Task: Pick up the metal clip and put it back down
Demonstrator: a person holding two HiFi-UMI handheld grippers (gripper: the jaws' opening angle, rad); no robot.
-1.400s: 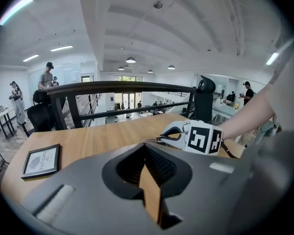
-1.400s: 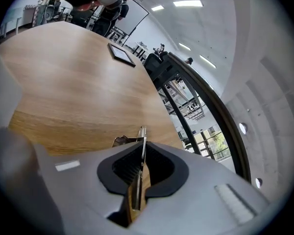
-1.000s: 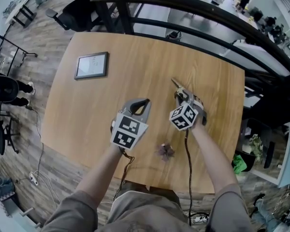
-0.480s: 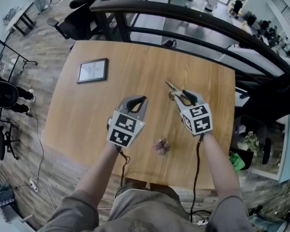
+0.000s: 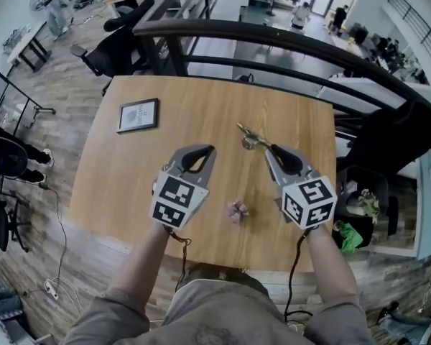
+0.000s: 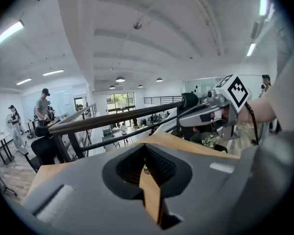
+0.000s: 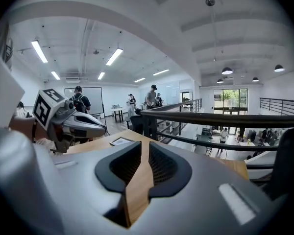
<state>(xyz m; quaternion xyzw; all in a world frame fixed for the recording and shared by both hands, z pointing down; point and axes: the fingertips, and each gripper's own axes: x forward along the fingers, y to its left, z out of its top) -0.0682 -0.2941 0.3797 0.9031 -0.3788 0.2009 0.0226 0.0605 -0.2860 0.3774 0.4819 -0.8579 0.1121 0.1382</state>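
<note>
One table (image 5: 129,185), two grippers over it. Left gripper (image 5: 210,149) tips pinched together, empty. Right gripper (image 5: 269,149) just narrowed to a slit, empty. One picture frame (image 5: 138,115), table's far-left. Only head view shows the one metal clip (image 5: 248,138), lying mid-table.

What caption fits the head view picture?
Left gripper and right gripper, its empty fingers just closed partway, held above a wooden table where the metal clip lies.
</note>
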